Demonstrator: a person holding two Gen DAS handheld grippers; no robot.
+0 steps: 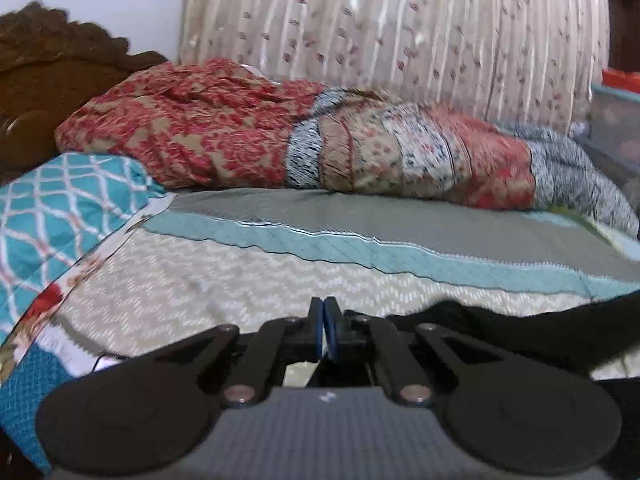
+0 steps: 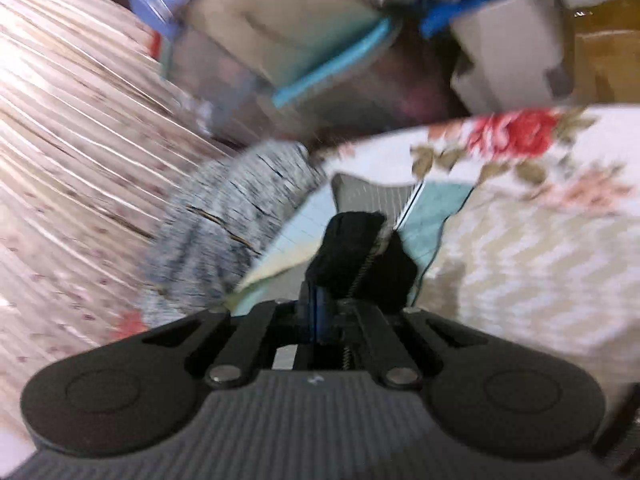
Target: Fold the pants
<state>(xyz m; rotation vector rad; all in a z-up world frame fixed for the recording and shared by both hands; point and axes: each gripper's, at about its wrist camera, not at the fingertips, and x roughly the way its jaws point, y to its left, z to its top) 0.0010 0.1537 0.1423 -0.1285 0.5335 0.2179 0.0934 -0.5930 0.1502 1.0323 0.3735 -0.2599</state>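
Pleated cream curtains [image 1: 400, 28] with small printed sprigs hang behind a bed [image 1: 224, 280] covered in a zigzag-patterned spread with a teal and grey border. Against the curtains lies a rumpled red-and-tan patchwork quilt [image 1: 240, 128], with a teal lattice-print pillow [image 1: 60, 208] near the carved wooden headboard [image 1: 40, 72]. In the left wrist view, the left gripper [image 1: 324, 330] sits low over the bedspread with its blue-padded jaws pressed together; whether any cloth is pinched between them cannot be told. Black fabric of the pants [image 1: 520, 328] spreads across the bed just to the right of that gripper, reaching past its linkage toward the frame edge. The right wrist view is heavily blurred: the right gripper [image 2: 320, 312] has its jaws clenched on a bunched fold of the black pants [image 2: 356, 256], which rises above the fingertips, with a thin coiled spring visible beside the cloth. Beyond it lie the grey-speckled end of the quilt [image 2: 232, 220], the rose-printed edge of the spread [image 2: 516, 132] and a cluttered stack of boxes [image 2: 500, 60].
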